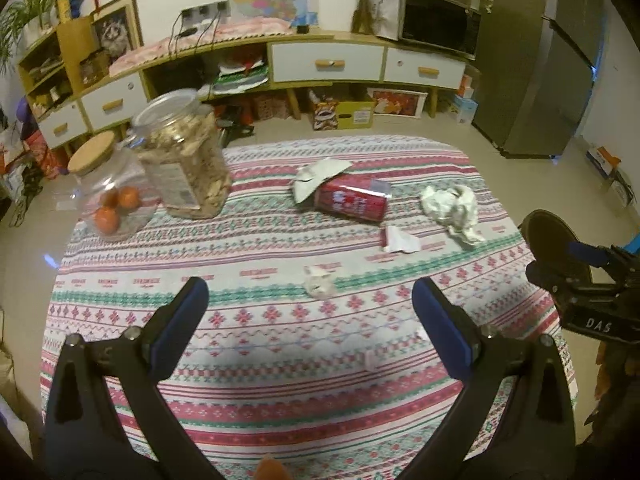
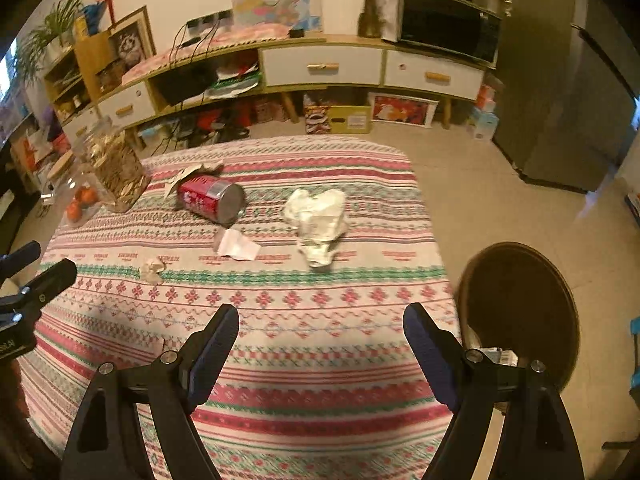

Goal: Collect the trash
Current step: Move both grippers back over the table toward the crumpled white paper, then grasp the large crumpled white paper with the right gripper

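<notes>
So both sets of tongs are hanging over the near end of the surface with its striped cloth, left tongs spread wide apart with nothing in them, right tongs same deal, jaws wide and empty. The trash is all sitting further out on the cloth: a red can lying on its side with a torn bit of white paper touching its far end, a big crumpled white wad to the right of the can, a small folded slip just in front of the can, and a little scrunched clear-ish scrap nearest the left tongs. A dark round bin sits off the right edge of the surface, with something already in the bottom. My guess on handling: the can looks light but it's smooth and round, so it could roll or squirt out, so I'd pinch across the middle of the body. The wad is soft and will squash, so just grab the fattest lump. The flat slip is the annoying one; probably have to catch a raised edge. The two glass jars on the left aren't trash, so steer clear.
</notes>
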Demonstrator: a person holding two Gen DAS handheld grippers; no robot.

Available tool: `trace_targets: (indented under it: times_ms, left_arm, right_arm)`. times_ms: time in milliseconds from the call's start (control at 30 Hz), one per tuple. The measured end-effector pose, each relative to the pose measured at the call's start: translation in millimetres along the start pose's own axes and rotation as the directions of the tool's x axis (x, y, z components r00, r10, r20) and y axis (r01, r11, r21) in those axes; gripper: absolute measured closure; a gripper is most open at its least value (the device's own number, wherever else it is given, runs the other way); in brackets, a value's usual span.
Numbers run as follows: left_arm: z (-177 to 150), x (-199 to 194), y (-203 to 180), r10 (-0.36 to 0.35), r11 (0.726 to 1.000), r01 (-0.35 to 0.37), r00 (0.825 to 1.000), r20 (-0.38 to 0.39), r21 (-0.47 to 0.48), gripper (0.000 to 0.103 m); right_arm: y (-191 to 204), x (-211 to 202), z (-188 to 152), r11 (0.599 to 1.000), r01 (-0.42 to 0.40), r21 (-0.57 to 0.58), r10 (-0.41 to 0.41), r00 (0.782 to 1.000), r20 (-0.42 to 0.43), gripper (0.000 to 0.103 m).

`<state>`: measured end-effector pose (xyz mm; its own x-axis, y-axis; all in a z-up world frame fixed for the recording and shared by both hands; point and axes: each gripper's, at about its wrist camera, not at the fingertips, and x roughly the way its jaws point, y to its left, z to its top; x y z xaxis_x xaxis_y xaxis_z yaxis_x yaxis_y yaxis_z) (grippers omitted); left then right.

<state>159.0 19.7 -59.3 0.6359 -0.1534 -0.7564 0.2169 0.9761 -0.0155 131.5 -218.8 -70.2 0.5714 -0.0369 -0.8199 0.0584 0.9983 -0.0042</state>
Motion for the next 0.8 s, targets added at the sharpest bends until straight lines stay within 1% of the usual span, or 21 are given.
trace_targets:
  times_ms: [100, 233, 433, 533, 600, 667, 800]
  left_arm:
    - [1, 5, 12, 0.003, 1.000, -0.004, 1.000, -0.017, -0.012, 0.002]
    - [3, 16, 30, -0.023, 0.998, 0.021, 0.999, -0.049, -0.055, 0.002]
    - [5, 34, 50, -0.012, 0.994, 0.003, 0.996, -0.084, -0.109, 0.002]
    - [8, 39, 57, -0.025, 0.990, 0.012, 0.995, -0.092, -0.138, 0.002]
    - [10, 41, 59, -0.026, 0.990, 0.013, 0.995, -0.092, -0.137, 0.002]
    - [11, 44, 58, -0.010, 0.992, -0.002, 0.996, -0.091, -0.126, 0.002]
    - [12, 49, 56, 0.005, 0.993, -0.016, 0.995, -0.095, -0.115, 0.002]
  right_arm:
    - [9, 11, 2, 1.000, 0.002, -0.018, -0.002, 1.000, -0.017, 0.017]
    - [18, 28, 5, 0.999, -0.001, -0.034, 0.000, 0.999, -0.037, 0.017]
    - [17, 49, 19, 0.999, 0.021, -0.046, -0.024, 0.998, -0.056, 0.017]
    - [7, 65, 29, 0.998, 0.056, -0.018, -0.057, 0.996, -0.062, 0.017]
    - [-1, 76, 34, 0.999, 0.051, 0.019, -0.049, 0.996, -0.070, 0.017]
    - [-5, 84, 38, 0.998, 0.042, 0.044, -0.038, 0.997, -0.074, 0.017]
    - [-5, 96, 49, 0.997, 0.034, 0.072, -0.030, 0.998, -0.057, 0.017]
